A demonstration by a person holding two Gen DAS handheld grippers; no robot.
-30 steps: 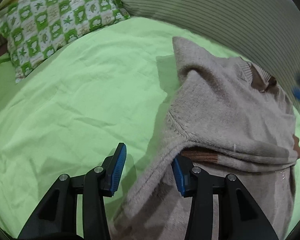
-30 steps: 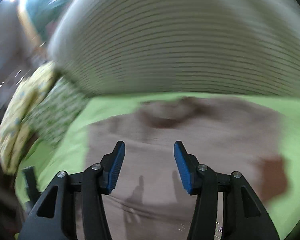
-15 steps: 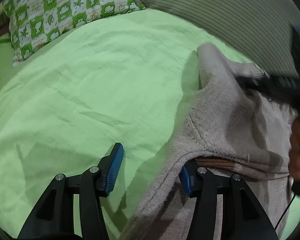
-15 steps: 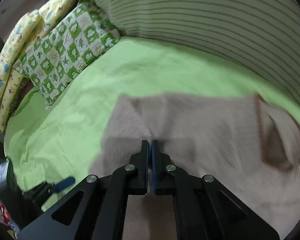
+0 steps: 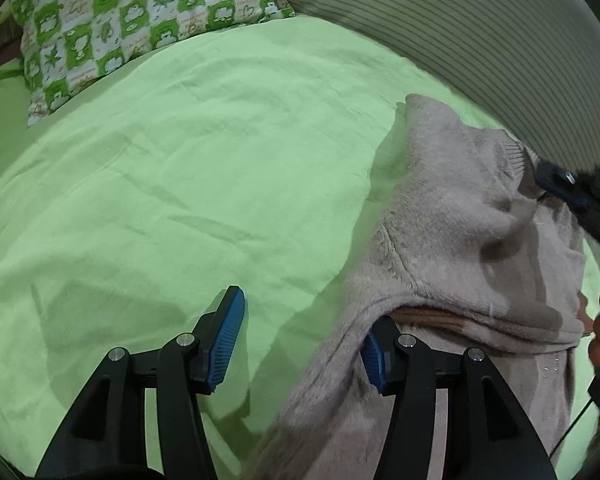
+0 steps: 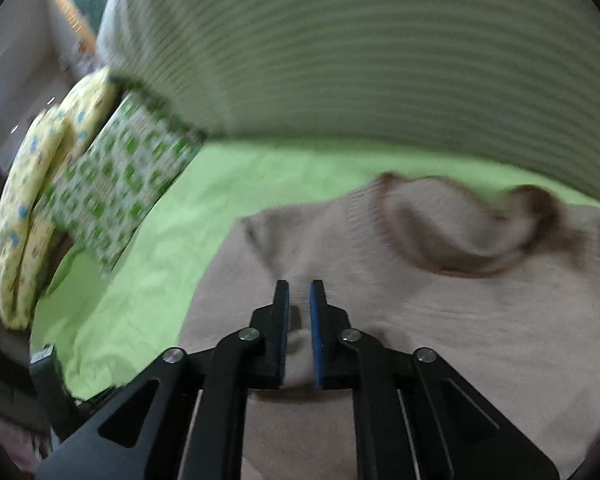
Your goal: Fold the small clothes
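- I'm holding the left gripper [image 5: 300, 344] wide apart, gripping nothing; the sweater [image 5: 452, 216] sleeve draped over one finger is risking a snag.
- My right gripper [image 6: 299, 320] is nearly closed, pinching little knit, so it's likely slipping free.

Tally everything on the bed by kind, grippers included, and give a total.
Sweater: 1, beige, lying on the green sheet
Pillows: 2, green-checked pillow and yellow pillow
Striped cushion: 1
Grippers: 2, left gripper and right gripper
Total: 6, not counting the sheet
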